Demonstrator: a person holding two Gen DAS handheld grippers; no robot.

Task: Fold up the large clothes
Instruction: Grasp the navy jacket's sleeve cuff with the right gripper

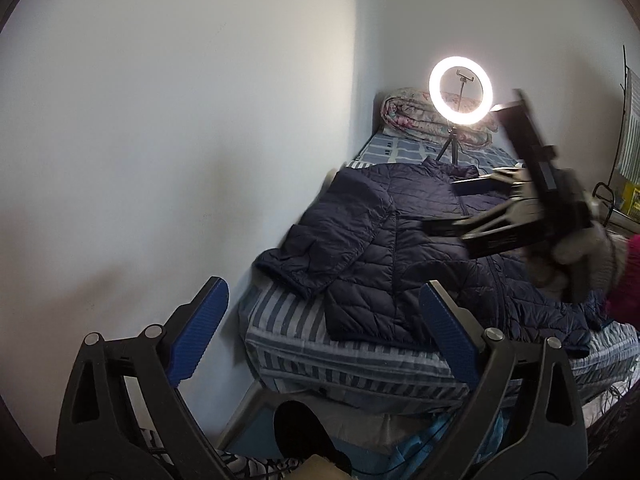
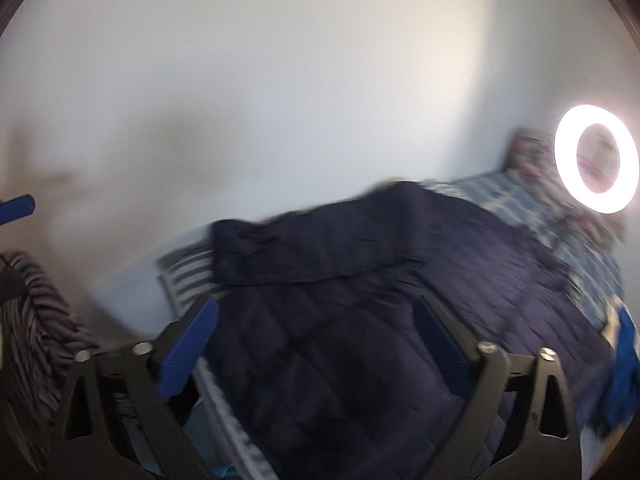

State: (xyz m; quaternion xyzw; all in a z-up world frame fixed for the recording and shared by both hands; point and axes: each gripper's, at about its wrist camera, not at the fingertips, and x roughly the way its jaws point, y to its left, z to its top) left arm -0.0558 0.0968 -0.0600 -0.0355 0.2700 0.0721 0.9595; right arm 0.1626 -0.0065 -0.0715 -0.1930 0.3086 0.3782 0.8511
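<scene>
Navy quilted puffer jacket (image 1: 404,248) lies spread on the striped bed (image 1: 340,360), ahead of both tongs; left tongs (image 1: 320,336) and right tongs (image 2: 316,348) gape wide, empty.

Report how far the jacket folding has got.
Done: one sleeve already lies folded across the navy jacket on the striped bed. In hand: nothing; the left gripper and the right gripper are both open above it. Left: the other sleeve, which I cannot see clearly, and folding the body.
</scene>
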